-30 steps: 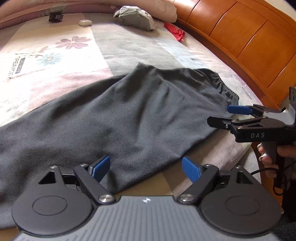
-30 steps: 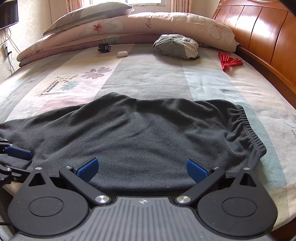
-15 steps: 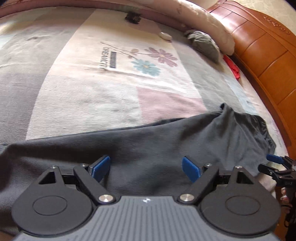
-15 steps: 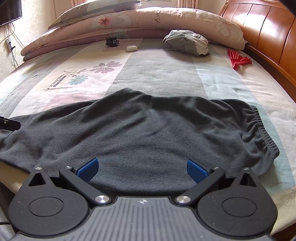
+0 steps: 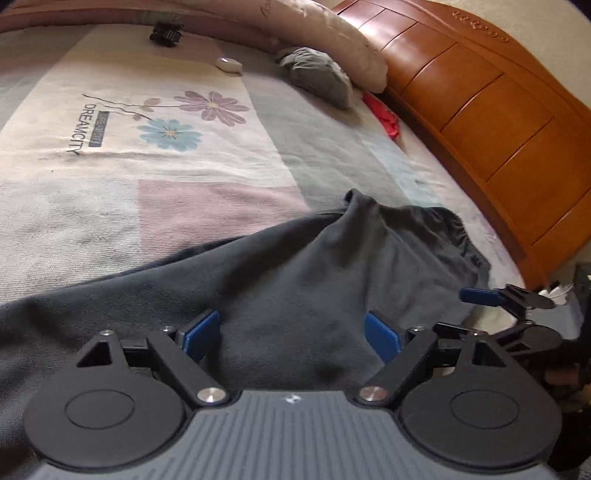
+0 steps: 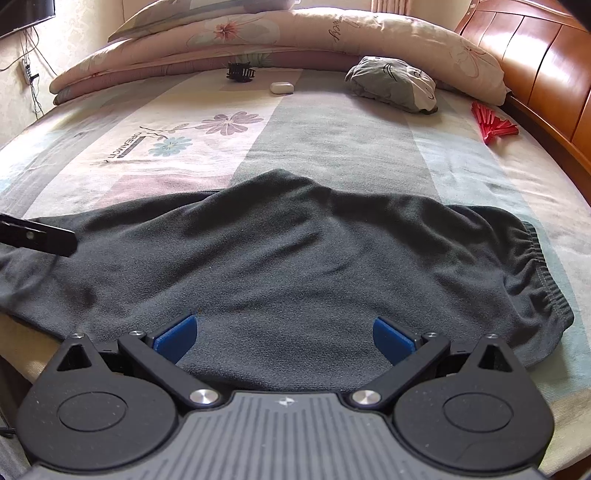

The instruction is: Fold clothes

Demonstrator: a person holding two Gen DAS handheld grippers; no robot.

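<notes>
Dark grey trousers [image 6: 303, 258] lie spread flat across the near part of the bed, elastic waistband [image 6: 535, 266] at the right, legs running off to the left. They also show in the left wrist view [image 5: 295, 288]. My left gripper [image 5: 291, 336] is open and empty, just above the leg part of the trousers. My right gripper [image 6: 284, 338] is open and empty, over the trousers' near edge by the waist end. The right gripper shows in the left wrist view [image 5: 491, 306], the left one's tip in the right wrist view [image 6: 37, 236].
The flowered bedsheet [image 6: 332, 140] covers the bed. At the far end lie pillows [image 6: 295, 33], a crumpled grey garment [image 6: 395, 86], a red fan [image 6: 495, 125], a white case [image 6: 281, 87] and a black hair clip [image 6: 240, 72]. A wooden headboard [image 5: 480, 96] runs along the right.
My left gripper has moved left along the trousers toward the leg end and swung its view up the bed. The right gripper has edged slightly forward. Both have stayed open.
</notes>
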